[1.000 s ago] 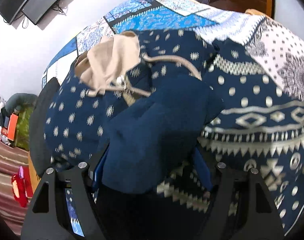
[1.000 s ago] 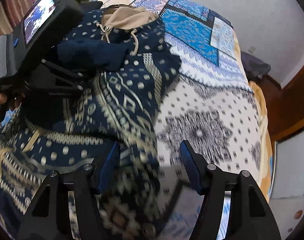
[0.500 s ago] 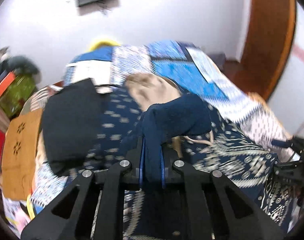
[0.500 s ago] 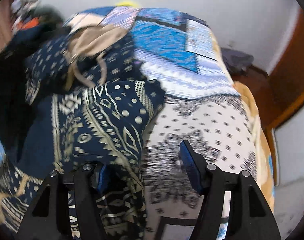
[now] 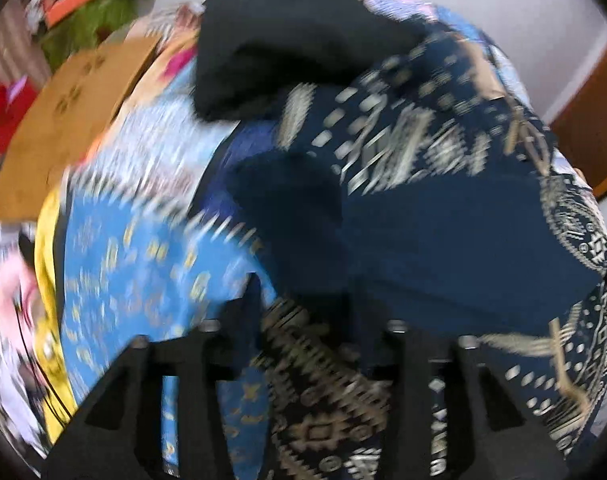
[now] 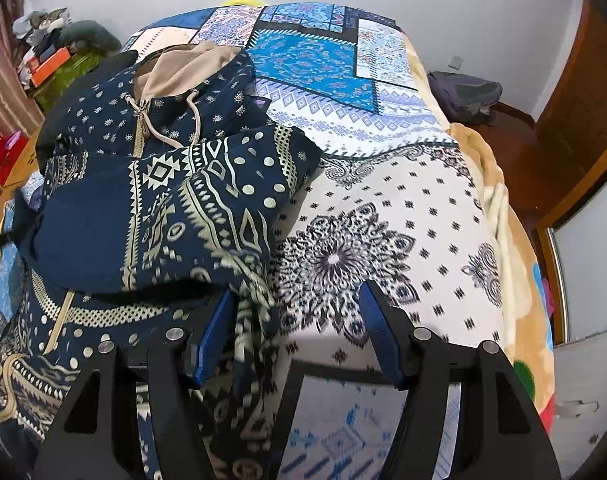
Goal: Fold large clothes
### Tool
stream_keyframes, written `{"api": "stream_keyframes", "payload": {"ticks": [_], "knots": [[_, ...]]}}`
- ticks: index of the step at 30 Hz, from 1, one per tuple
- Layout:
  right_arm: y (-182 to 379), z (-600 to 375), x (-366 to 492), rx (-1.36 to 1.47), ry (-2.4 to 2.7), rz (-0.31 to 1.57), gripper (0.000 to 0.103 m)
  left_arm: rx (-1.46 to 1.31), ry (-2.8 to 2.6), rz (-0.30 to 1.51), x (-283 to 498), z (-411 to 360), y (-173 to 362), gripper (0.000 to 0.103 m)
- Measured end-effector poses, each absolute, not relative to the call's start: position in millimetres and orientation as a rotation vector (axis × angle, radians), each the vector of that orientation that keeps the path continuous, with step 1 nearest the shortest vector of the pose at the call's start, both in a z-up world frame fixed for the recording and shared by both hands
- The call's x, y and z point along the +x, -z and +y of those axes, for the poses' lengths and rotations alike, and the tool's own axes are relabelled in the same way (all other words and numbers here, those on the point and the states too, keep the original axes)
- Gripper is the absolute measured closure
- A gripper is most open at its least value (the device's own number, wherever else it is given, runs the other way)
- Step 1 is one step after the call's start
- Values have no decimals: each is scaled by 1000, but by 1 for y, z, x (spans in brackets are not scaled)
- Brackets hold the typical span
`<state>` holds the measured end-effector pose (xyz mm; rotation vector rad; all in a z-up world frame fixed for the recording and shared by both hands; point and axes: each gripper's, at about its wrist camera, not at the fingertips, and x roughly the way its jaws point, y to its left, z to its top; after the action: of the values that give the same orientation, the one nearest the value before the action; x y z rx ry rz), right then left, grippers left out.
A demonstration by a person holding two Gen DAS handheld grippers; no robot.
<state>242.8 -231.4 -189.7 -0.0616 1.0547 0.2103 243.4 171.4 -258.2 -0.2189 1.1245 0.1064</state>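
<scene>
Sleeve fold on the navy patterned hoodie [image 6: 207, 208], lying along the bed's [image 6: 383, 216] left edge: the left gripper [image 5: 303, 320], jaws opening over a dark cuff [image 5: 291, 208], should lay it flat, while the right gripper [image 6: 295, 320], fingers wide with only loose hem cloth between them, should pin that hem.

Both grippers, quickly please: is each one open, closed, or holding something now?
Left gripper: jaws opening, navy patterned hooded jacket fabric between them; the blur hides any grip.
Right gripper: open, pads apart, the jacket's edge between them, not pinched.

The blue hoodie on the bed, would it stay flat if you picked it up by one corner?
Probably not. The hoodie lies in soft, rounded folds, so it would likely droop. Its drawstrings hang loose and would probably dangle. It looks thick, so perhaps fairly heavy.
</scene>
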Motion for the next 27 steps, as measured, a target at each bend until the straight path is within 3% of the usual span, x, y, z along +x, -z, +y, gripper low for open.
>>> {"api": "stream_keyframes", "payload": {"ticks": [7,18,27], "knots": [[175,-248,233,11,-207,1051,44,-224,-132,1105,219,185,255,39],[131,-251,237,72,-229,954,44,-96,-109,1016,202,177,193,39],[96,-221,270,82,-318,859,44,-83,-55,896,260,153,135,39]]}}
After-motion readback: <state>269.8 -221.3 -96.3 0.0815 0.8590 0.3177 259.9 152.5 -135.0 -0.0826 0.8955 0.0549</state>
